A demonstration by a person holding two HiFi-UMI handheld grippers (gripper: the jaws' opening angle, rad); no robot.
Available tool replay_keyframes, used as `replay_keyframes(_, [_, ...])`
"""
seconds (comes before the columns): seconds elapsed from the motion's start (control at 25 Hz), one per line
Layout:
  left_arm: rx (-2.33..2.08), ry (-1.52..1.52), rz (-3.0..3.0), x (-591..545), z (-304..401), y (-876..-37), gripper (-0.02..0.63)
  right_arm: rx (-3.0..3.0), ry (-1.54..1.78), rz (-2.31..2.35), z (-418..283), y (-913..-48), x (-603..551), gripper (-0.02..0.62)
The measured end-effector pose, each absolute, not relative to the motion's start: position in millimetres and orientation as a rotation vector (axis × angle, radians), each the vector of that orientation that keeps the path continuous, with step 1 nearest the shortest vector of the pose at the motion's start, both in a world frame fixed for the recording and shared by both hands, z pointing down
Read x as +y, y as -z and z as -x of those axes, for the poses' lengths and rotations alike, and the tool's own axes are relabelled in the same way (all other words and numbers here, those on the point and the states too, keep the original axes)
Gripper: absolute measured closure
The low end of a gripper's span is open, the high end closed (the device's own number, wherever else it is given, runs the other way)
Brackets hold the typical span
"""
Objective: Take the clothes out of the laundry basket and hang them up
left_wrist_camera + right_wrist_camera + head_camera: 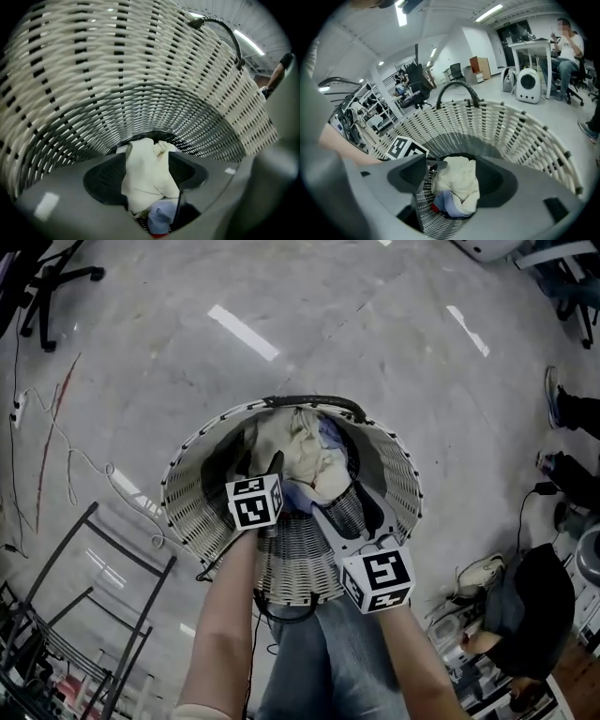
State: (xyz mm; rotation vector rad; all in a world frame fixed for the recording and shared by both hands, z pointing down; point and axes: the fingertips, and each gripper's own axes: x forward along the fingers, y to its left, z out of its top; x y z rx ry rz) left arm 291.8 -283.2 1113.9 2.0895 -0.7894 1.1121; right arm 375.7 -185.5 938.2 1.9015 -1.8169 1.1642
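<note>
Left gripper (147, 177) and right gripper (454, 180) hang inside the white woven laundry basket (187, 493), fingers (105, 180) apart, so they can pinch the crumpled cream garment (305, 451) at 12 o'clock.

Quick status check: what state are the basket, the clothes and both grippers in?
laundry basket: upright on the floor, handle raised, clothes inside.
cream garment: crumpled at the basket's bottom, not gripped.
blue garment: bunched against the cream one.
left gripper: open, inside the basket, cream garment seen between its jaws.
right gripper: open, at the basket's mouth, holding nothing.
</note>
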Motion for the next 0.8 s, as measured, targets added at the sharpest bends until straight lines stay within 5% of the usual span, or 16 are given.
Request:
replay_keyframes(0.36, [-0.79, -1.201, -2.129, -290.6, -283.5, -1174.4, 0.375, -1.875, -1.172, -1.91, -363.4, -959.8, -193.6, 0.282])
replay_keyframes(0.52, [-0.825, -1.209, -2.1, -291.1, -286.4, -1182.0, 0.468, -1.876, -1.182, -1.971, -375.5, -958.6, -194.9, 0.285])
replay_keyframes(0.6, [-0.857, -1.25, -2.089, -285.7, -280.3, -1176.8, 0.57, -1.855, -1.173, -2.016, -380.0, -956.2, -192.4, 0.294])
replay_keyframes(0.8, [-0.744, -1.255, -2.154, -263.1, -292.2, -1136.9, 0.588, -1.795, -1.163, -2.014, -373.4, -936.4, -182.7, 0.304])
